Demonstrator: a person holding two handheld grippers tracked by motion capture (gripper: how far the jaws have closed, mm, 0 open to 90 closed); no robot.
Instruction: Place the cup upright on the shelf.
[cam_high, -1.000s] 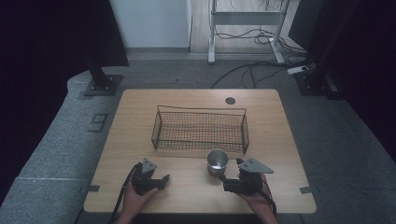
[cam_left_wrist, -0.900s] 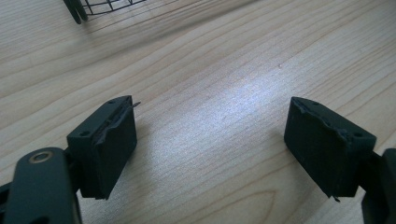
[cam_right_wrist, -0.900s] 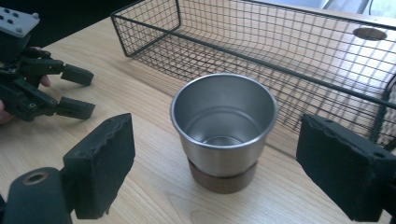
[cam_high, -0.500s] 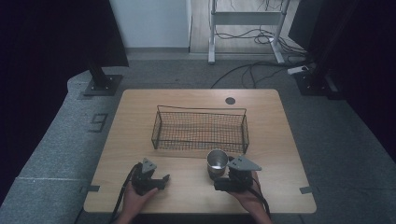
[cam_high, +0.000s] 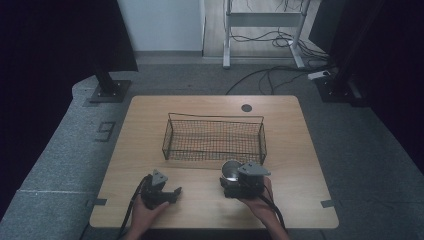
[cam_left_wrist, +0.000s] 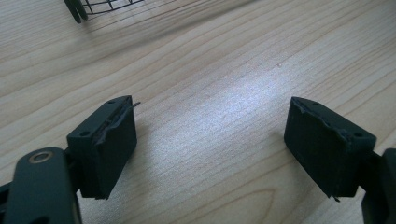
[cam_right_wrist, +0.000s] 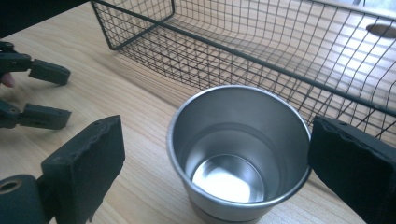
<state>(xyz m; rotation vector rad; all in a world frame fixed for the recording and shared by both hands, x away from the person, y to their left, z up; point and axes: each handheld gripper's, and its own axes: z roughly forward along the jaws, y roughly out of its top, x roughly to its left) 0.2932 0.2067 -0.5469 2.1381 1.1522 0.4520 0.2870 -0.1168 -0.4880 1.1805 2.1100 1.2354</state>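
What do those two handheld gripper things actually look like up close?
Both are dark, nearly black tools. The left gripper and right gripper each carry a grey three-cornered plate on top and trail a black cable toward the person. Each ends in two blocky black jaws with ridged, slightly worn inner pads. The arm beside one jaw has a small round metal rivet. No sleeves are visible at the wrists.

Two black grippers, left (cam_high: 172, 192) and right (cam_high: 231, 184). Grey three-cornered plate (cam_high: 253, 169) on top of each. Black cable (cam_high: 272, 210) trailing from each. Jaw pads blocky, dark, rough-edged. Round brass-coloured screw (cam_left_wrist: 40, 156) near left jaw. Bare forearms.
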